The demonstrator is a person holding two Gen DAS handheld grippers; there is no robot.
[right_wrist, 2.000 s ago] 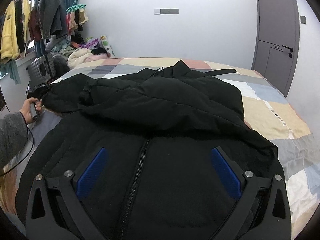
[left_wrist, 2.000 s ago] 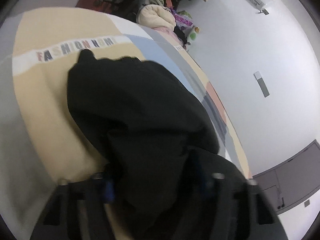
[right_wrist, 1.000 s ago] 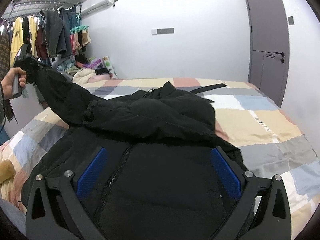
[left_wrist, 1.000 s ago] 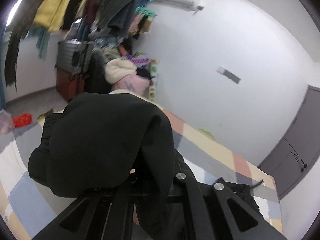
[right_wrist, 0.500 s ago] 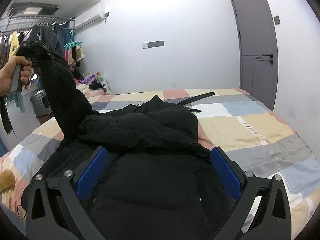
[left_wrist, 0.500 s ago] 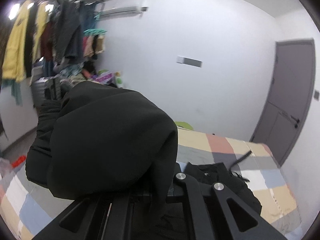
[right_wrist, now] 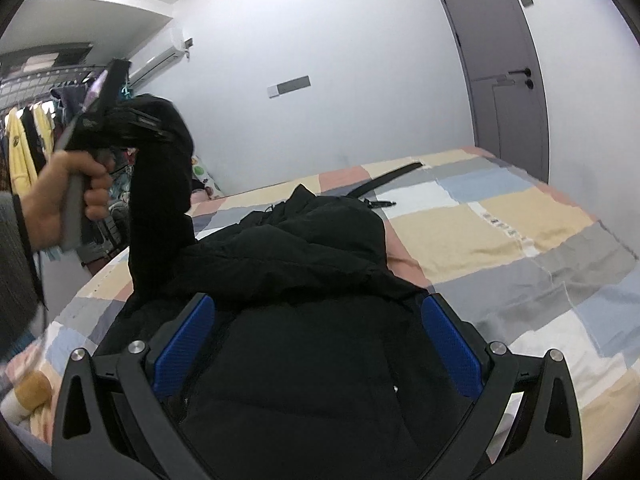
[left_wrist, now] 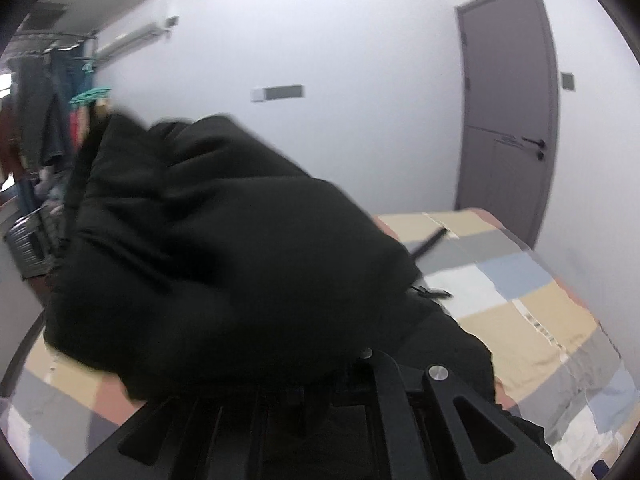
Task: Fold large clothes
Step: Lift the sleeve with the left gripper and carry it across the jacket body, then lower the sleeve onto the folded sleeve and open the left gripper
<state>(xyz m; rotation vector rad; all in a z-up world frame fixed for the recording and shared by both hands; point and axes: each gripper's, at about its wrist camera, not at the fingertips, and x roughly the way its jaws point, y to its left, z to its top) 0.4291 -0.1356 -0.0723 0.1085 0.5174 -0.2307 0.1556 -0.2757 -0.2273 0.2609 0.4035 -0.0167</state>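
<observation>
A large black padded jacket (right_wrist: pixel 304 320) lies on the patchwork bedspread (right_wrist: pixel 520 240). My left gripper (right_wrist: pixel 160 130) is shut on the jacket's sleeve (right_wrist: pixel 160 208) and holds it high above the bed's left side. In the left wrist view the sleeve (left_wrist: pixel 224 256) drapes over the gripper (left_wrist: pixel 316 384) and hides its fingertips. My right gripper (right_wrist: pixel 316 344) is open, its blue pads (right_wrist: pixel 182 344) spread over the jacket's front near the zipper, holding nothing.
A black belt (right_wrist: pixel 384 184) lies on the bed beyond the jacket. A grey door (right_wrist: pixel 504 80) is in the right wall. A rack of hanging clothes (right_wrist: pixel 24 148) and a suitcase (left_wrist: pixel 28 236) stand at the left.
My left gripper has lifted the sleeve higher and swung it rightward over the jacket body. The right gripper has stayed open over the jacket front, tilting slightly.
</observation>
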